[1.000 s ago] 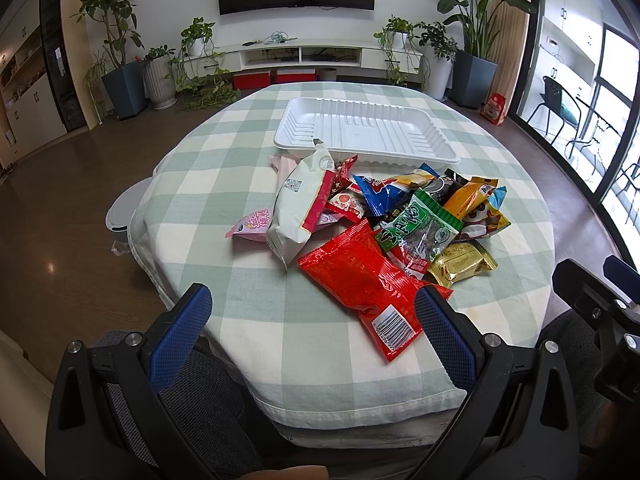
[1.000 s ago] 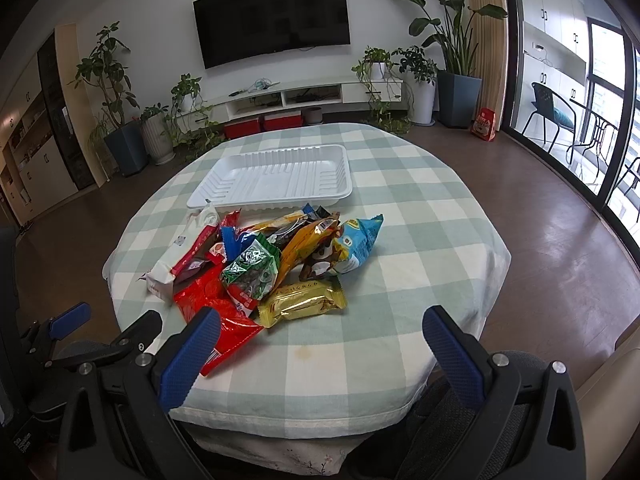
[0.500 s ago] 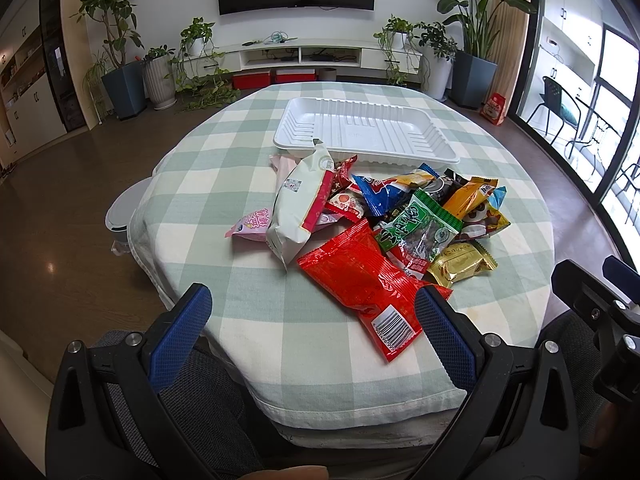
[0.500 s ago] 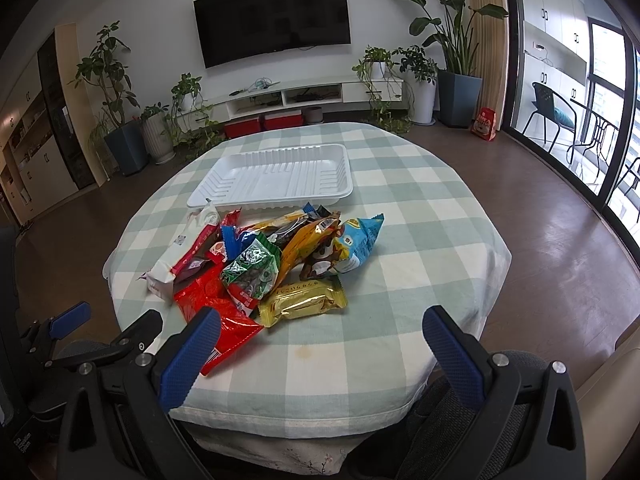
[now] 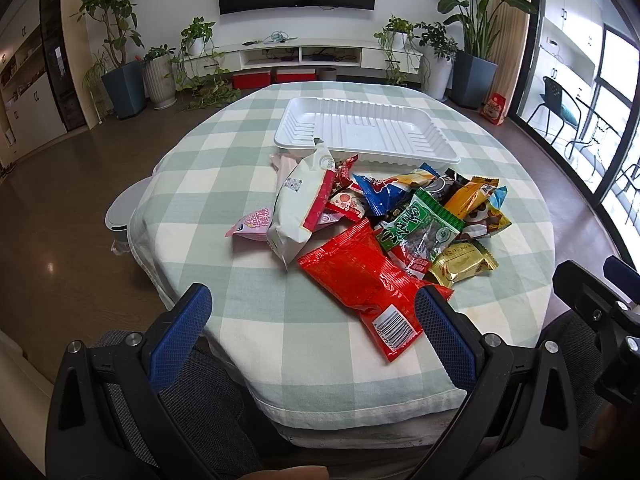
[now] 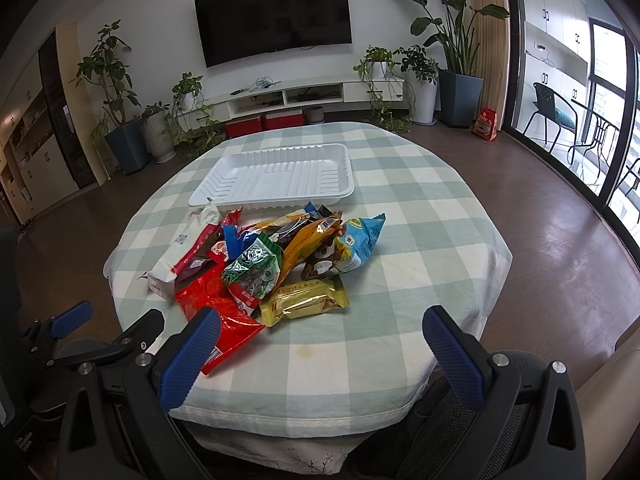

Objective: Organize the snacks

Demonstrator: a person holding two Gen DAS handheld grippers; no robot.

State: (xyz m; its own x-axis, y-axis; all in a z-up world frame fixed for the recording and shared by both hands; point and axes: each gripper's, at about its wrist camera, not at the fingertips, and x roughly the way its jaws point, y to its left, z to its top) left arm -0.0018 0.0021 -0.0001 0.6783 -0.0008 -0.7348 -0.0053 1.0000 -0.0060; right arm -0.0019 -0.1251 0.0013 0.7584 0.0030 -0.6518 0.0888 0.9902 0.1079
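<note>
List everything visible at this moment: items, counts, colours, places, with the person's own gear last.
tray: one, white, bare inside, far side of the table behind the pile.
snack pile: one heap, exact count unclear, mid-table.
red packet: one, nearest the table's near edge.
white packet: one, red stripe, left of the pile.
green packet: one, on top, centre.
gold packet: one, near right of the pile.
pink packet: one, far left.
tablecloth: one, green and white check.
television: one, black, on the wall.
left tongs: blue pads, open, empty.
right tongs: blue pads, open, empty.
</note>
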